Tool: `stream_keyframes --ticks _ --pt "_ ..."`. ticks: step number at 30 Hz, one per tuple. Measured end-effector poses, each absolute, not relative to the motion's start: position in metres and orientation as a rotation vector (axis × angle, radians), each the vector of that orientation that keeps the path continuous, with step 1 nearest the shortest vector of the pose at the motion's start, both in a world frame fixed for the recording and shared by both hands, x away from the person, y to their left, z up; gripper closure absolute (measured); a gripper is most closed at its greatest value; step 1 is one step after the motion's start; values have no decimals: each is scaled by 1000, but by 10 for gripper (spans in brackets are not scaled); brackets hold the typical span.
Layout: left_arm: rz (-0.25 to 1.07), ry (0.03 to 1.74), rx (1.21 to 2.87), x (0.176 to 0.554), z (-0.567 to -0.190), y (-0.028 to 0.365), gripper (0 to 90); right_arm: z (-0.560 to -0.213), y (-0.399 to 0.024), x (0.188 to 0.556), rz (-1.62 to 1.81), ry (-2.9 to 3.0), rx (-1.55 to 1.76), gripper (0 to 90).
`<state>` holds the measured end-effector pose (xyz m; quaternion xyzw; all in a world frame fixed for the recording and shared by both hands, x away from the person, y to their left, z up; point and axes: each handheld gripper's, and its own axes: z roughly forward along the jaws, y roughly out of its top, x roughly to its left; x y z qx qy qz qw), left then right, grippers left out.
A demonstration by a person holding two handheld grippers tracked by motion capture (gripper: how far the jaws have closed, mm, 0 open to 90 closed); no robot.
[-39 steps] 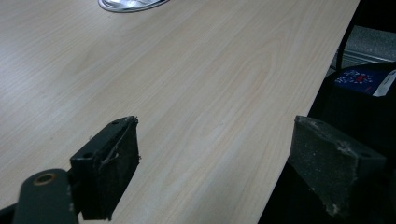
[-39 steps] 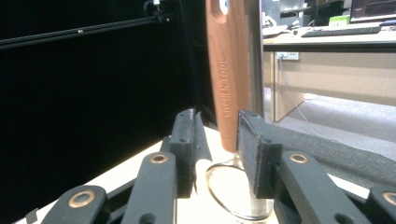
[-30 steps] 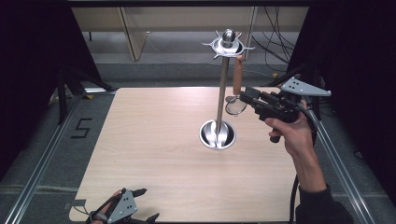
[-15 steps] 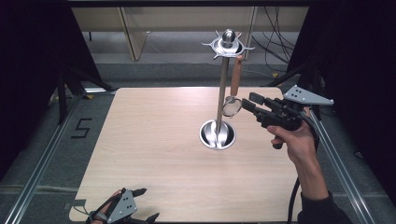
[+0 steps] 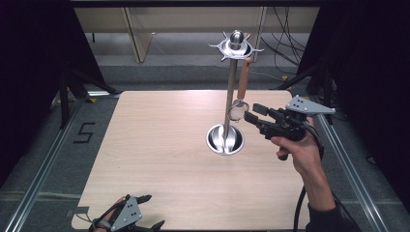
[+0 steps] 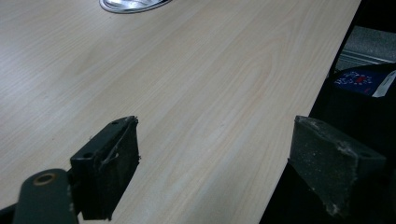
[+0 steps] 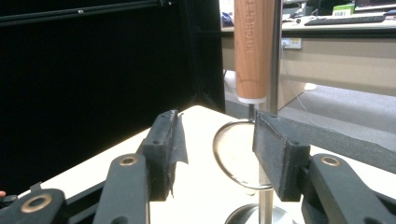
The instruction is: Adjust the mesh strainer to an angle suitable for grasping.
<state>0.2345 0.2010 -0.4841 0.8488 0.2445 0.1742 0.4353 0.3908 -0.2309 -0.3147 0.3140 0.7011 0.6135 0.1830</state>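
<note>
Near the table's front edge, the left gripper (image 5: pixel 126 220) rested idle, jaws wide apart and empty over bare wooden table (image 6: pixel 196 79). Farther off, the right gripper (image 5: pixel 255 113) hovered with jaws parted, holding nothing, just short of a small round strainer (image 7: pixel 236 158). Beyond its jaws, the strainer hung by its wooden handle (image 5: pixel 243 79) from a metal stand (image 5: pixel 231 92), probably so a gripper could reach it.

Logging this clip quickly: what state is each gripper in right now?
Left gripper: open, holding nothing, at the table's near edge.
Right gripper: open, jaws near the hanging utensil, not closed on it.
</note>
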Motion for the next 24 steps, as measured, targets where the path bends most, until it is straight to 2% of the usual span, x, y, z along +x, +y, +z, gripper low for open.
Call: stream_keyframes --ticks 16,24 --pt "456 599 2115 235 -483 201 152 -325 -224 392 1699 2027 902 474" --pt "426 604 2102 234 -483 200 152 -333 -221 389 1664 2074 900 449"
